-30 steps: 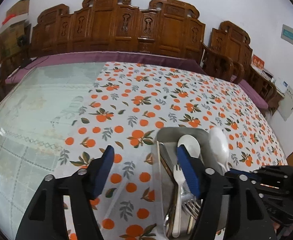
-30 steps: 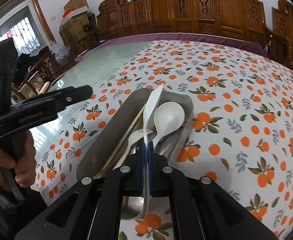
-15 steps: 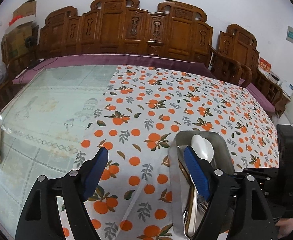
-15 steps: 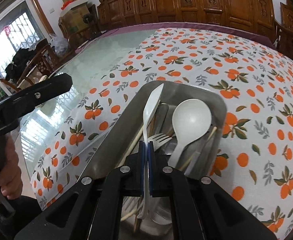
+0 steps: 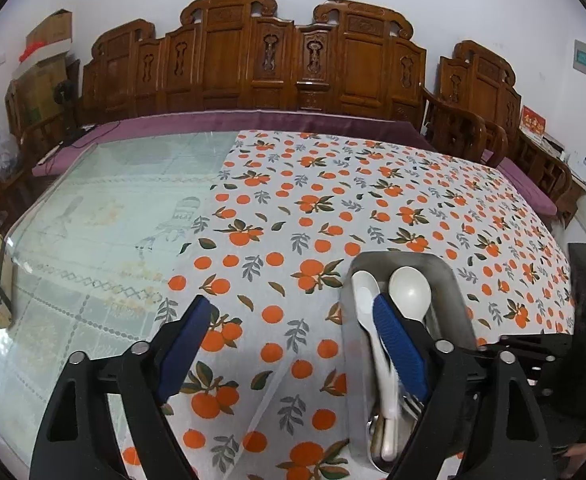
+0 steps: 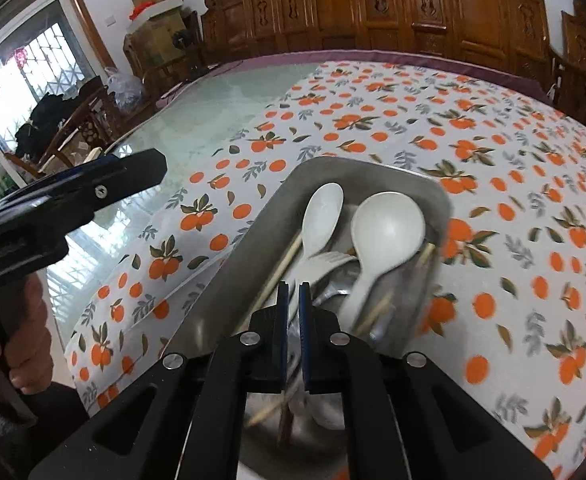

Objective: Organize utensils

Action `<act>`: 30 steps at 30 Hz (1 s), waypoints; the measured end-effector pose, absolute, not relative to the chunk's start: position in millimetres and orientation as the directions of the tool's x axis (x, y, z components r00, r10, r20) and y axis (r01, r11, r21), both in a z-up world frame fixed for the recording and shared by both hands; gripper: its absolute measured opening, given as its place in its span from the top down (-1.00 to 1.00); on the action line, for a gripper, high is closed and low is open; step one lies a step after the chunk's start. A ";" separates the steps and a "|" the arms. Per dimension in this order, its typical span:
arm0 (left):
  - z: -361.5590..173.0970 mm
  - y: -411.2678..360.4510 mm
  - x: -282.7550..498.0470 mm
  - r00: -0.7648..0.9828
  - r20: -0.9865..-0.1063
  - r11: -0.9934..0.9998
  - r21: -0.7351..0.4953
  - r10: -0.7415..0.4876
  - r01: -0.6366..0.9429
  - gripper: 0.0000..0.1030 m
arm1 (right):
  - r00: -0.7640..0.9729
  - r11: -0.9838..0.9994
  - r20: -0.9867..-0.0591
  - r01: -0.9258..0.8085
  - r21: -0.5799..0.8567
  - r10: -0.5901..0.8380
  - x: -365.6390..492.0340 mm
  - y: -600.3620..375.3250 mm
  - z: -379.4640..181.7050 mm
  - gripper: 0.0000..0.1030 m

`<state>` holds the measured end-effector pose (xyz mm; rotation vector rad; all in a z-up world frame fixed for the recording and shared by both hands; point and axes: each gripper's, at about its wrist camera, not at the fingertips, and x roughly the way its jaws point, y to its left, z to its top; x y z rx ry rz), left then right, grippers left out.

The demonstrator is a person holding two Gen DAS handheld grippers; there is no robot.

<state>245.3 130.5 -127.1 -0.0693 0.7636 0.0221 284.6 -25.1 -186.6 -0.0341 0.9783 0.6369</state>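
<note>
The right gripper (image 6: pixel 293 300) is seen with its blue-padded fingers (image 6: pixel 281 312) slightly parted, a narrow gap left between them and nothing pinched there. It is held low over the near end of a metal tray (image 6: pixel 253 248), directly above the jumble of utensil handles. Within the tray, a narrow white spoon (image 6: pixel 323 216) is laid along the left side, bowl toward the far end, and a larger round white spoon (image 6: pixel 385 232) is laid just beside it on the right. A pale fork (image 6: pixel 325 260) is found between the two spoon handles, and wooden chopsticks (image 6: pixel 281 264) are laid slantwise along the tray's left wall; more sticks show near the right wall, blurred.

The left gripper (image 5: pixel 293 336) is seen spread wide, nothing held between its pads (image 5: pixel 181 344). Its right finger is positioned over the tray (image 5: pixel 453 288), in front of the narrow spoon (image 5: pixel 363 292), while its left finger is over the cloth to the left of the tray. The round spoon (image 5: pixel 409 290) is visible beyond that finger.

The tray is set on an orange-printed tablecloth (image 5: pixel 333 200). To the left of the cloth, a pale green glass tabletop (image 5: pixel 113 200) is exposed. Beyond the table, carved wooden chairs (image 5: pixel 293 60) are lined against the wall.
</note>
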 end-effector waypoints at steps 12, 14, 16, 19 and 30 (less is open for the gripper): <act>-107.3 71.6 196.9 0.737 -0.676 1.000 0.005 -0.001 0.006 -0.85 | 0.579 0.896 -0.714 -0.414 0.159 0.394 216.1 -114.4 -129.8 -0.34; -100.7 58.9 187.9 0.741 -0.671 1.000 0.024 0.007 0.013 -0.85 | 0.611 0.912 -0.701 -0.384 0.144 0.368 202.3 -131.6 -120.3 -0.64; -92.1 47.1 177.4 0.752 -0.659 0.999 0.033 0.008 0.019 -0.85 | 0.635 0.924 -0.690 -0.356 0.137 0.348 191.3 -144.7 -113.1 -0.83; -78.0 31.0 160.2 0.770 -0.638 0.999 0.025 -0.007 0.030 -0.85 | 0.683 0.938 -0.655 -0.321 0.129 0.324 169.8 -165.7 -94.8 -0.95; -7.1 -20.6 92.3 0.838 -0.542 0.995 0.031 -0.059 0.090 -0.85 | 0.823 0.960 -0.497 -0.261 0.100 0.276 101.0 -206.4 -18.0 -0.95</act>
